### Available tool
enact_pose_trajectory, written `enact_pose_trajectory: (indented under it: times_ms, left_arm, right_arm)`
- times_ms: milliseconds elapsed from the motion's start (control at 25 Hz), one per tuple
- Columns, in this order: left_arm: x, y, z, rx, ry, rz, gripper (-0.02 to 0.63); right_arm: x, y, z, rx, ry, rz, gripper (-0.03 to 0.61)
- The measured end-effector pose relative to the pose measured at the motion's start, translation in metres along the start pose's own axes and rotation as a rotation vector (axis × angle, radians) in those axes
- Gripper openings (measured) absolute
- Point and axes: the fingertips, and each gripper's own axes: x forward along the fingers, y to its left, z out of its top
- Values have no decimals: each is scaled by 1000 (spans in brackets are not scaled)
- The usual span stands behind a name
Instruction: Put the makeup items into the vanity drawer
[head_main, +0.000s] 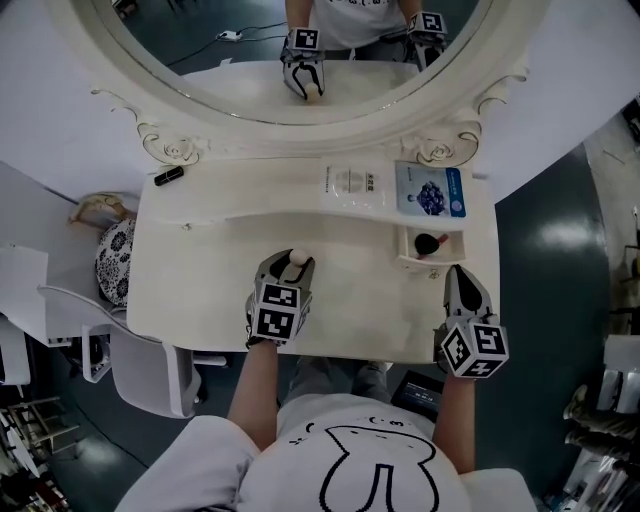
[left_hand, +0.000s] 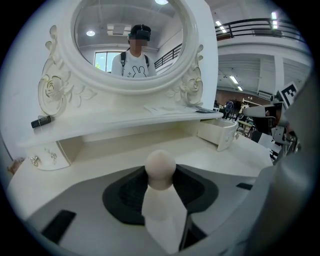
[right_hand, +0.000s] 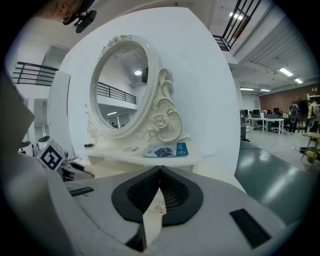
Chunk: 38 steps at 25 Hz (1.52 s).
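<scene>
A makeup sponge (head_main: 298, 259) with a round beige head and a white body stands between the jaws of my left gripper (head_main: 293, 268) at the middle of the cream vanity top (head_main: 200, 270). In the left gripper view the black pads press on the sponge (left_hand: 161, 170) from both sides. The small drawer (head_main: 408, 246) at the right stands pulled out, with a dark red item (head_main: 430, 242) inside. My right gripper (head_main: 455, 273) sits at the drawer's front, and its jaws pinch a small silver drawer knob (right_hand: 160, 206).
On the shelf under the oval mirror (head_main: 290, 60) lie a black tube (head_main: 168, 176), a white packet (head_main: 352, 183) and a blue packet (head_main: 430, 190). A white chair (head_main: 150, 370) and a patterned bag (head_main: 115, 262) stand left of the vanity.
</scene>
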Motion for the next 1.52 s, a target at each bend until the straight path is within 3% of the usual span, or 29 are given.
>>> enact_pose_trajectory:
  times_ms: [840, 1520]
  left_arm:
    - [-21, -30, 85, 87, -168, -9, 181]
    - [7, -111, 132, 168, -214, -84, 181]
  right_arm:
    - [-31, -25, 64, -27, -169, -24, 9]
    - [-67, -96, 81, -35, -219, -85, 9]
